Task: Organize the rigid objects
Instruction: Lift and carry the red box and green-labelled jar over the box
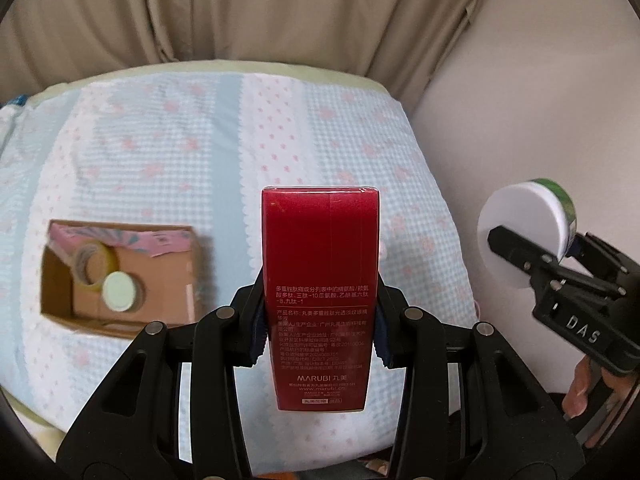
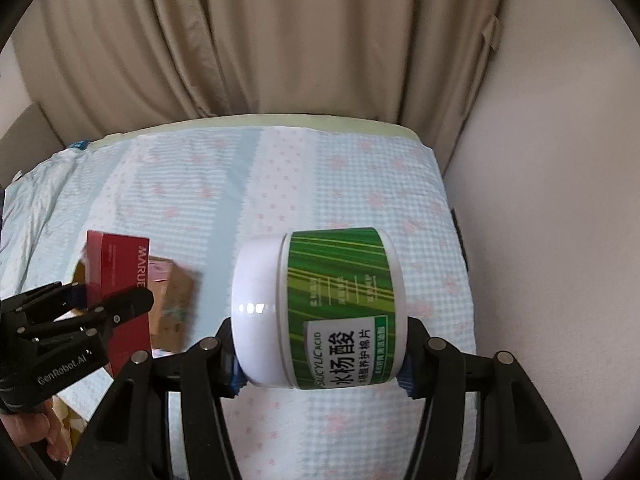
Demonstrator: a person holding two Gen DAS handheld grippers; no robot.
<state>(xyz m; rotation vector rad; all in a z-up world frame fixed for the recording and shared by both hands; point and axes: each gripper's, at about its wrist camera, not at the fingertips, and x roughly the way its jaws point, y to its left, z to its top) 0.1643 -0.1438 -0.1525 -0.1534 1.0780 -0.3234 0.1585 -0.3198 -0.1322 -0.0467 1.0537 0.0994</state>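
Standing over the bed, the person has both tools raised above the blue-and-white gingham bedspread point(image 1: 160, 152) dotted with pink flowers. The left gripper point(image 1: 320, 320) is clamped on a tall red carton point(image 1: 320, 280), its blue-padded fingers point(image 1: 258, 332) pressed against the two narrow sides, the carton upright with white Chinese print and the word MARUBI near its lower end. From the other camera the same red carton point(image 2: 120, 280) shows at the left edge, pinched in that left gripper point(image 2: 94, 294).

The right gripper point(image 2: 320, 360) has closed on a white jar point(image 2: 320, 308) with a green striped label, held lying sideways, lid toward the left, so the label text reads turned on its side. In the left view that white jar point(image 1: 528, 232) appears off to the right, well clear of the bedspread's edge and in front of the pale wall point(image 1: 540, 100), with its round white end facing the camera.

Down on the bedspread, to the left, sits an open cardboard box point(image 1: 120, 280). Inside it lie a roll of clear tape point(image 1: 94, 264) and a round pale lid or cap point(image 1: 119, 291), touching; the blur makes it hard to tell just what that round piece is. Beige curtains point(image 1: 240, 20) hang behind the bed.
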